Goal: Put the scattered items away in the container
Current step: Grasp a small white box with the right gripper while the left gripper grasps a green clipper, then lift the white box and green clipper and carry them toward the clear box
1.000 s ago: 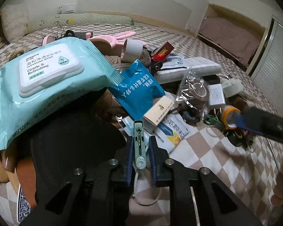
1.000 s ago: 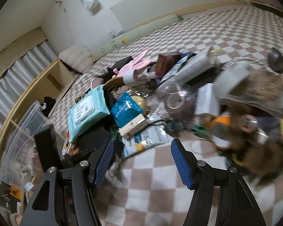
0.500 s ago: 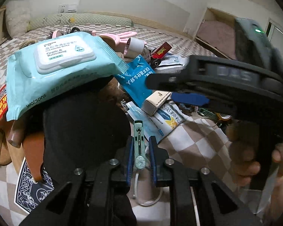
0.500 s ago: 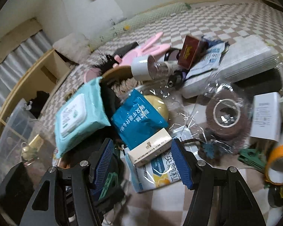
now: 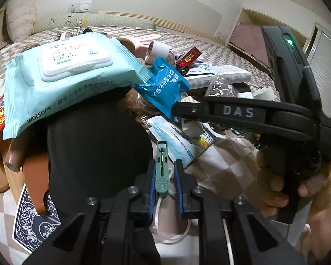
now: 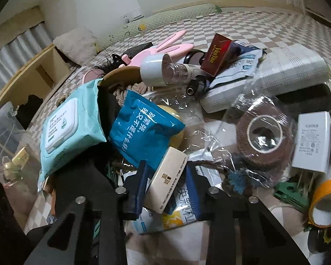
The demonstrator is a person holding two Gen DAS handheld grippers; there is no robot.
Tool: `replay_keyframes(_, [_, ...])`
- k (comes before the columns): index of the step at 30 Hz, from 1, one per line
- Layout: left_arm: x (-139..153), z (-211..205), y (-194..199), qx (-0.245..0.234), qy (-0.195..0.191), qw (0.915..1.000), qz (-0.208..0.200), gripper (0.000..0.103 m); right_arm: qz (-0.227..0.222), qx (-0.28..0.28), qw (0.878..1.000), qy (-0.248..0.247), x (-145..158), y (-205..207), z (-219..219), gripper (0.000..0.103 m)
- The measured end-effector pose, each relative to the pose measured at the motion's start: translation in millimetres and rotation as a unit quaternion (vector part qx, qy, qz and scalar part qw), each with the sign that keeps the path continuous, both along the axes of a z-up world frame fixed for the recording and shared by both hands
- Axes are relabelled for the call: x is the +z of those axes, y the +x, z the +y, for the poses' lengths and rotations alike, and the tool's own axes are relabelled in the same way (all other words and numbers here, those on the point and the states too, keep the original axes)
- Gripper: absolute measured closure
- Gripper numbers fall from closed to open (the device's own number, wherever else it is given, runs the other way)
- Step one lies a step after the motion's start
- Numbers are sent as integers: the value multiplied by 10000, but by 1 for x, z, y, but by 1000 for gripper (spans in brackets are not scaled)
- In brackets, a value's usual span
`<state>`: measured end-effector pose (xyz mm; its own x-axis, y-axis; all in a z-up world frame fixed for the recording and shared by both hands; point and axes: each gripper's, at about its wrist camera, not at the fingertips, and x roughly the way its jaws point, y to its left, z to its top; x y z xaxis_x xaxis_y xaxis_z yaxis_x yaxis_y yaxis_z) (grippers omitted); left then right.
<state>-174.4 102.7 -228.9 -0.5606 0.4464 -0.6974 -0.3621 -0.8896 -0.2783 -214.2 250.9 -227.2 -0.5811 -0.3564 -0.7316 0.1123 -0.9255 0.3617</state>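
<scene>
My left gripper (image 5: 164, 167) is shut on a small green clipper-like tool (image 5: 161, 165), held just above the checkered bed cover. My right gripper (image 6: 167, 172) reaches into the heap, and its jaws are closing on a cream box (image 6: 168, 182) that stands tilted between the blue pads, touching both. In the left wrist view a finger of the right gripper (image 5: 209, 110) crosses from the right, with a person's hand (image 5: 298, 187) on the handle. A clear plastic bin (image 6: 2, 130) stands off the bed at the far left.
Around the box lie a pale blue wipes pack (image 6: 64, 128), a blue pouch (image 6: 143, 128), a wrapped brown tape roll (image 6: 262, 137), a white charger box (image 6: 311, 141), orange tape (image 6: 326, 201), a red box (image 6: 218, 55) and a black cloth (image 5: 94, 145).
The right gripper swung in from the right and came down over the cream box, then narrowed its jaws onto it, turning the box. The left gripper kept still with the green tool.
</scene>
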Motion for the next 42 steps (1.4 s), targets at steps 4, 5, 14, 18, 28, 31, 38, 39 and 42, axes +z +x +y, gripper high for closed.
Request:
replay_keyframes(4, [0,-1,1,2,-31,10000,13,87,-34,17,10000,-72,0,5,4,83])
replay_keyframes(5, [0,-1,1,3,-40,10000,16,87,-34,23,9999,-97,0,8,6,83])
replay_keyframes(14, [3,1,4,66,-113,9999,49,87,-101,42,9999,-130,-1,22,9,83])
replay_keyframes(18, [4,0,6,114,-101,9999,29,87,-158,25,9997,-192,0,31,11,83])
replay_keyframes(28, [7,1,17,434,-210,9986,-222,87,-358,-109,9989,-298,2,56,19,83])
replay_keyframes(31, [10,0,25,532,-159,9980,-295,87,-351,-180,9987,-307,6,64,22,83])
replay_keyframes(38, [30,-4,42,722,-132,9971,-209,87,-107,-253,9991,-316,33,80,29,83])
replay_keyframes(39, [35,-5,43,752,-93,9970,-168,87,-74,-248,9992,-311,37,81,29,83])
replay_keyframes(42, [56,-9,47,822,20,9966,0,87,64,-242,9993,-284,52,85,29,83])
